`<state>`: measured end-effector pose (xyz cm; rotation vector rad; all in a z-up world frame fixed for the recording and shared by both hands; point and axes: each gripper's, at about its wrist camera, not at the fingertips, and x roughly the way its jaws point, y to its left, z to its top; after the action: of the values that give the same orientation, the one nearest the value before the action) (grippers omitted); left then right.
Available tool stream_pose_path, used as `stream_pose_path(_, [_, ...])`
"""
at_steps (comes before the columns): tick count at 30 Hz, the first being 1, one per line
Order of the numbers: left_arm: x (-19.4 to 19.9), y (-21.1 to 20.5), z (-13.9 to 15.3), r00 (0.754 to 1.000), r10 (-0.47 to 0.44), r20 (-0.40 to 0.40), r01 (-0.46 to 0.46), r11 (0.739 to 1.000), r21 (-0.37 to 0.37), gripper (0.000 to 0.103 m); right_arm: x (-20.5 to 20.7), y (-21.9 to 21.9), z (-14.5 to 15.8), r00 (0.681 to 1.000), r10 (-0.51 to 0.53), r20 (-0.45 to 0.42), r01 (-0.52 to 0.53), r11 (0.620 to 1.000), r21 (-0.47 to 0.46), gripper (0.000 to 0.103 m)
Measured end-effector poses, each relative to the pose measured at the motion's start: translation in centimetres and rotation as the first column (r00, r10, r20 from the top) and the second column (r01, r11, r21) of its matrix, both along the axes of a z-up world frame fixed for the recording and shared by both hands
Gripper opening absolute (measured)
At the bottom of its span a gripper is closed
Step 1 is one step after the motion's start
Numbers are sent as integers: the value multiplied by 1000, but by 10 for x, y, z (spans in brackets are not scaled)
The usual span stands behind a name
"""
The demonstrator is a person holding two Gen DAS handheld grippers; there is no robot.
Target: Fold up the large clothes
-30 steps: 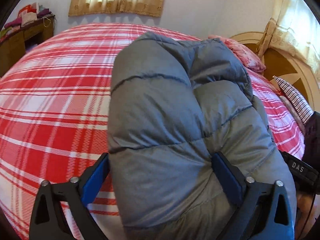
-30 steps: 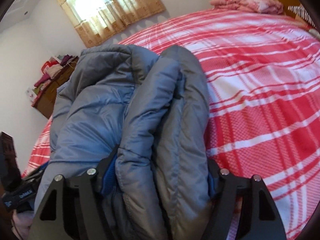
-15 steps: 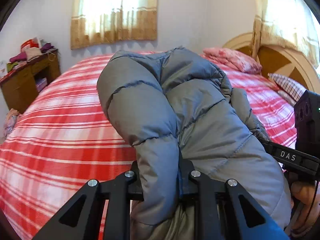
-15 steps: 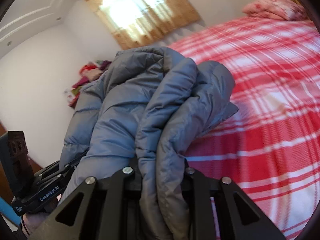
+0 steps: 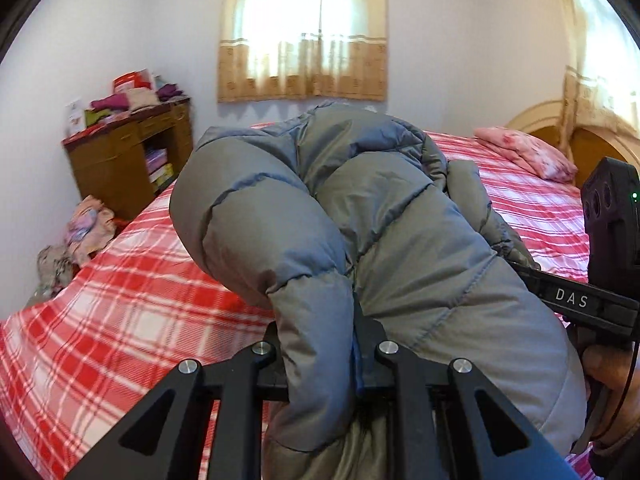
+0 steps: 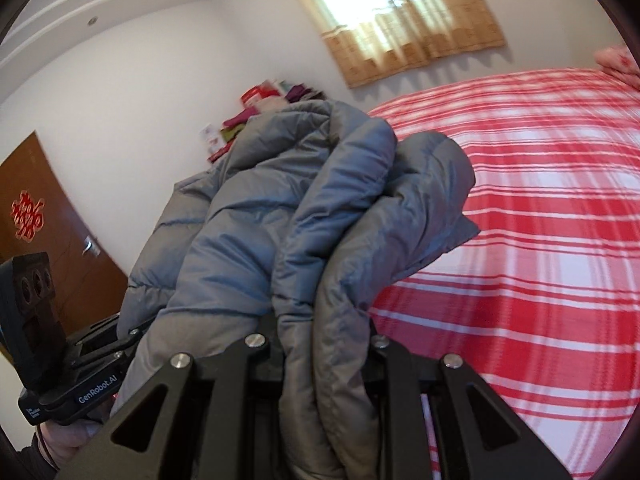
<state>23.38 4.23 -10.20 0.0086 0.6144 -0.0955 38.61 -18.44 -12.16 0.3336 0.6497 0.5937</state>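
The grey puffer jacket [image 5: 400, 240], bunched and unfolded, is held above the bed [image 5: 132, 304] by both nearly closed tongs, left gripper [image 5: 320, 356] and right gripper [image 6: 320, 344]; folding is judged barely begun.

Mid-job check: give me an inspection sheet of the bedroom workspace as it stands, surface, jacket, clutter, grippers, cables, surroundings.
Surface: bed under a red and white plaid cover, flat.
Job's things: grey puffer jacket, bunched and lifted in front of both cameras.
Clutter: pink pillow at the headboard; loose clothes heaped off the bed's far side.
Grippers: left gripper and right gripper, each with jaws clamped on a jacket fold.
Cables: thin dark cable by the hand holding the right gripper.
Surroundings: wooden cabinet stacked with clothes, curtained window, brown door.
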Motion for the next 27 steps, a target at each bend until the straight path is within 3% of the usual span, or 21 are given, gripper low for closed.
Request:
stream_pose_path(14, [-12,51,-25,995,92,-35,-93,995,-27,19,54,39,-29,994,101,-38,-103,993,-61,21])
stream_pose_path(27, [-9,69,-55,988,134,-75,-135,991,-11,23,72,54,-60,988,100,-120,-112,989,-96,21])
